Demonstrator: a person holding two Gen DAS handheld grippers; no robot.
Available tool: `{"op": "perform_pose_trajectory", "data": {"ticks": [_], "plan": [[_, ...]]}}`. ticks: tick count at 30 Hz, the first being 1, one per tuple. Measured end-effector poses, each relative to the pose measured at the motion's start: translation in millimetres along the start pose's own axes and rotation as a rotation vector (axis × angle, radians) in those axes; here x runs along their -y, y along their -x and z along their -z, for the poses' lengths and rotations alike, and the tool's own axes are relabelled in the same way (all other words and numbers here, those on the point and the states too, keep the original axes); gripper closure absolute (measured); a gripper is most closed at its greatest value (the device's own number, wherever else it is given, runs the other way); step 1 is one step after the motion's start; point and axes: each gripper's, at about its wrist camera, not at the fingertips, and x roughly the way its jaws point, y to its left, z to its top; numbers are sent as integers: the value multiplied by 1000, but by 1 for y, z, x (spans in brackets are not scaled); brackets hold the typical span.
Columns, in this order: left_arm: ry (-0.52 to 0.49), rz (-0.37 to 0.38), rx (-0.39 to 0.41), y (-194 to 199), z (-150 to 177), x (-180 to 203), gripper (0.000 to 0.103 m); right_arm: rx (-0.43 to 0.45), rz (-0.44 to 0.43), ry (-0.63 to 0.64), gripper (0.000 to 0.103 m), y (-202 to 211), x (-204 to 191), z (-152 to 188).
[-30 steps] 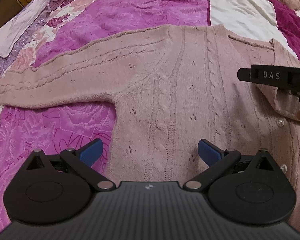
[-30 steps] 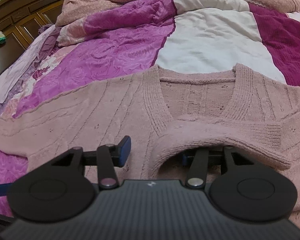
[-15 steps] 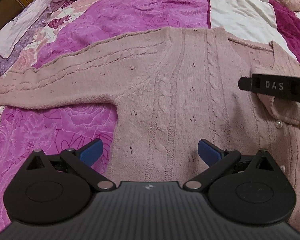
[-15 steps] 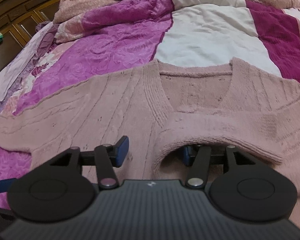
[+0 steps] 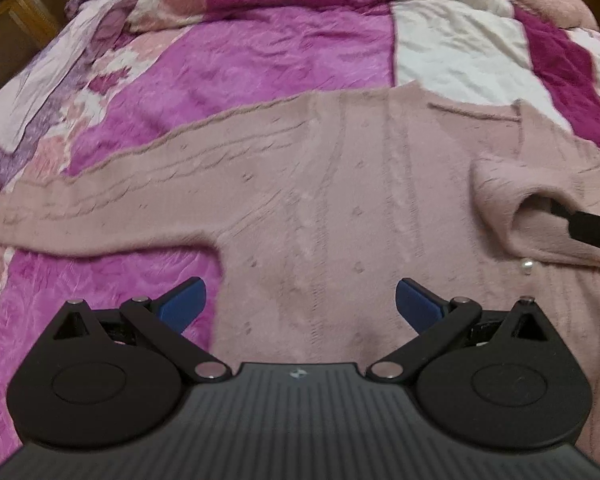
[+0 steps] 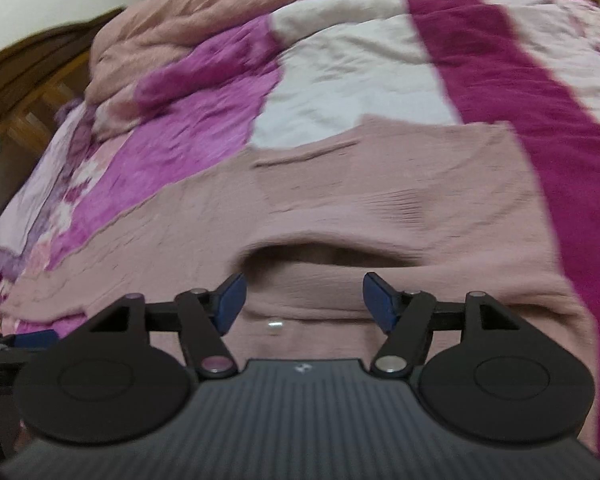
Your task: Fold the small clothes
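Right gripper [image 6: 303, 300] angled down, fingers just opening, over cardigan [image 6: 340, 216]

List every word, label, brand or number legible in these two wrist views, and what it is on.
No readable text in either view.
Emblem on the left tool: a small mark, no letters legible.
Emblem on the right tool, whose jaws have just been opening with nothing between them: likewise unreadable.
Cardigan and quilt: no lettering.

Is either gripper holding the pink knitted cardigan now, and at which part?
Neither holds it. The right gripper has just opened beside the folded-over sleeve of the pink knitted cardigan; the left gripper is open above it.
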Motion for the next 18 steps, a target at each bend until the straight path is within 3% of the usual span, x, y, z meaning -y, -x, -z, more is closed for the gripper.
{"op": "perform_pose_trajectory", "data": {"ticks": [6, 13, 15, 18], "plan": [[-88, 40, 54, 7, -19, 41, 0, 68, 127, -38, 36, 14, 43, 0], [-292, 105, 131, 3, -33, 114, 1, 72, 156, -124, 36, 17, 75, 7], [-347, 131, 148, -2, -32, 132, 16, 69, 156, -137, 36, 16, 78, 11], [-411, 160, 158, -11, -32, 158, 30, 60, 150, -156, 36, 16, 83, 17]]}}
